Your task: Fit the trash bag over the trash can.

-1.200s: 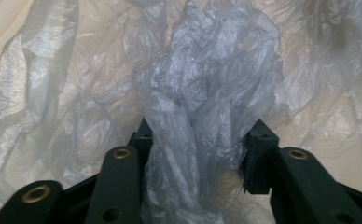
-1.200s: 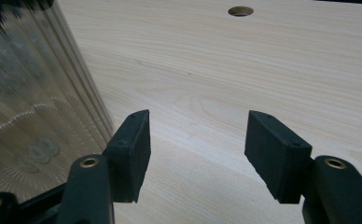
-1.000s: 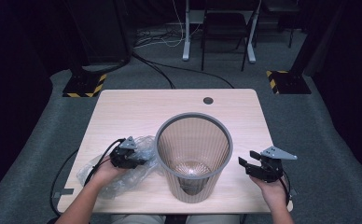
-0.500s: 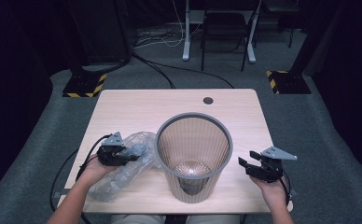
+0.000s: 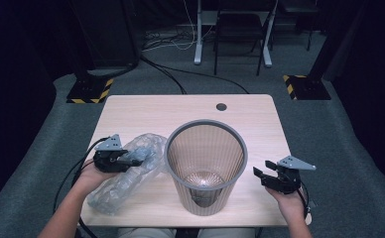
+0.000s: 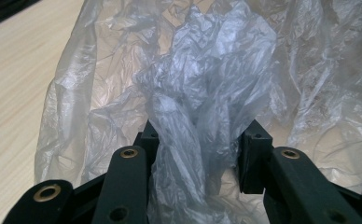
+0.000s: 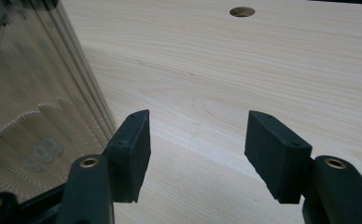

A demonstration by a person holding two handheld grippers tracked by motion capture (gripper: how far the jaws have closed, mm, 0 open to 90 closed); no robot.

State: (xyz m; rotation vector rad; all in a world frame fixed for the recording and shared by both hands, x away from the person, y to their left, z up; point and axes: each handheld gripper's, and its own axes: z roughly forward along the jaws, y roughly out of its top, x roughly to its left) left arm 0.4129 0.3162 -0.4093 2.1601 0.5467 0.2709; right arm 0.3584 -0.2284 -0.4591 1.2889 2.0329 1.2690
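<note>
the clear plastic bag lay crumpled on the bench just left of the ribbed bin, its long axis running from near-left to far-right, and your left gripper was the one on it. its jaws were part closed, pinching a bunched fold of the bag. your right gripper waited just right of the bin, jaws open and empty.

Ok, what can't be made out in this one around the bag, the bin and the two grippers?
- Clear plastic bag: whether the left gripper pinches it; crumpled film bunched between the fingers hides the pads in the left gripper view.
- Bag's mouth: lost in folds, high view.
- Wastebasket: its far foot, hidden by its own wall, high view; cut off at the edge in the right gripper view.
- Right gripper: open, empty.
</note>
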